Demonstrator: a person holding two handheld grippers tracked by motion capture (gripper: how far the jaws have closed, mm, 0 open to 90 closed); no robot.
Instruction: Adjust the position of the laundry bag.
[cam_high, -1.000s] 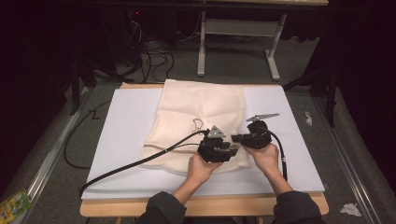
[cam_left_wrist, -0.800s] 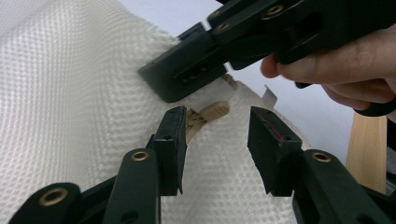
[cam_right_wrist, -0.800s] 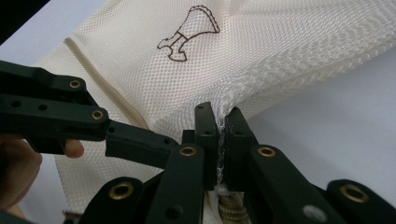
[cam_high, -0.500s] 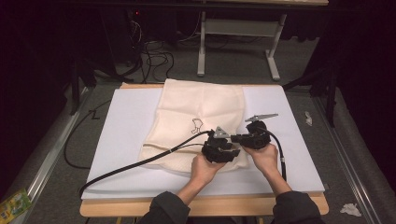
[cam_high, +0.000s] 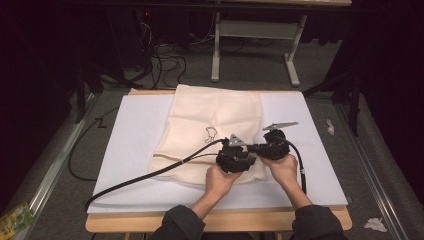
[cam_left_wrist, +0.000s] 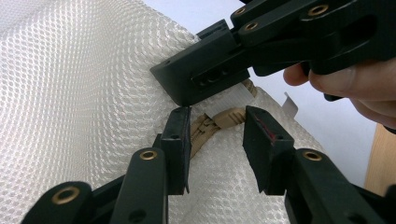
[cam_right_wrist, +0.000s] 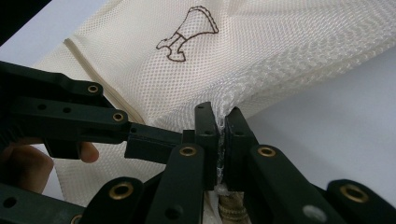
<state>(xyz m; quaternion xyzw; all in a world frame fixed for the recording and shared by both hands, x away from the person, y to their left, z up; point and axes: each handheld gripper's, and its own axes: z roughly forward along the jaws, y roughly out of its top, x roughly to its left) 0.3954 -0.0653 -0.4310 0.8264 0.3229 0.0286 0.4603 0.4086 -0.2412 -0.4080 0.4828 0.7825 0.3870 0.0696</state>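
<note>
right tool (cam_right_wrist: 222, 140) clamps mesh bag (cam_high: 215, 117); left tool (cam_left_wrist: 215, 140) apart, seemingly around zipper pull (cam_left_wrist: 219, 120).

Both forearms are brought in from the near edge, angled toward each other. The left gripper (cam_high: 239, 156) is held in the left hand (cam_high: 220, 179), its jaws set apart in the left gripper view. The right gripper (cam_high: 261, 148) is held in the right hand (cam_high: 284, 167), its jaws pressed nearly together. The two grippers are held tip to tip, just beside each other.
</note>
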